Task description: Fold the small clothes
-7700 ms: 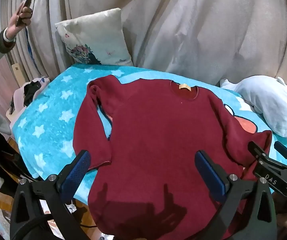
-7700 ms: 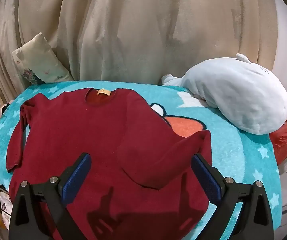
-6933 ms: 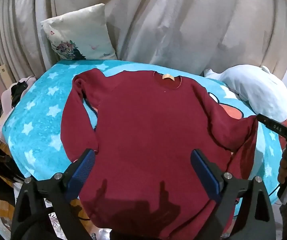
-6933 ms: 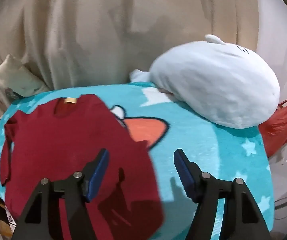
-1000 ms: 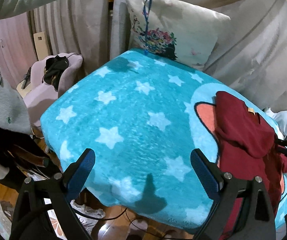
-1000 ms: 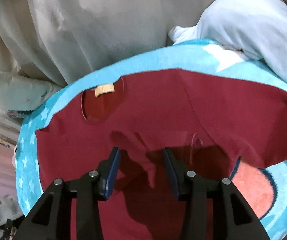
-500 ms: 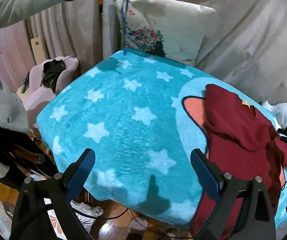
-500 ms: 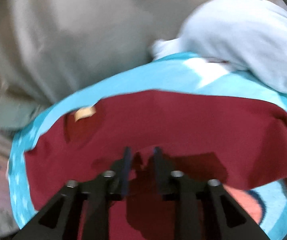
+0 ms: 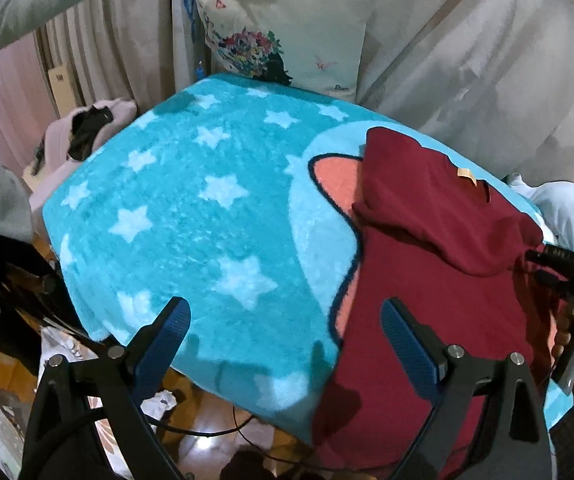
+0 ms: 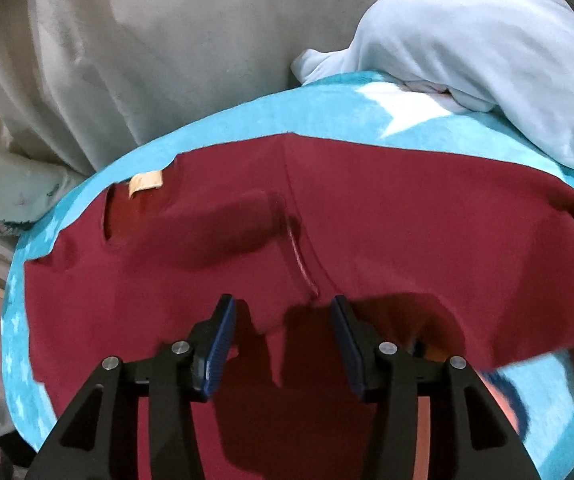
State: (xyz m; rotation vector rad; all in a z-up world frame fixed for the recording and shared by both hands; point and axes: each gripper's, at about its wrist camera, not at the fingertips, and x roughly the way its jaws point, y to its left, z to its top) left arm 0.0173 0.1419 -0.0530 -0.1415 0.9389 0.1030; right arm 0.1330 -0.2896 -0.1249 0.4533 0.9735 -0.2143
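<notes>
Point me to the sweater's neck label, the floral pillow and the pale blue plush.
neck label (image 10: 145,182): right wrist view, middle of the tan tag.
floral pillow (image 9: 287,24): left wrist view, white face above the flowers.
pale blue plush (image 10: 487,40): right wrist view, its broad back.

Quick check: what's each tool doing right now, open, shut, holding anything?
Left tool: wide open, holding nothing, above the blanket.
Right tool: open, empty, over the red sweater.

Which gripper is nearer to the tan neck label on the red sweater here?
Right. The right gripper is open directly over the red sweater, with the neck label just ahead and to its left. The left gripper hangs open over the star blanket, off the sweater's side.
</notes>
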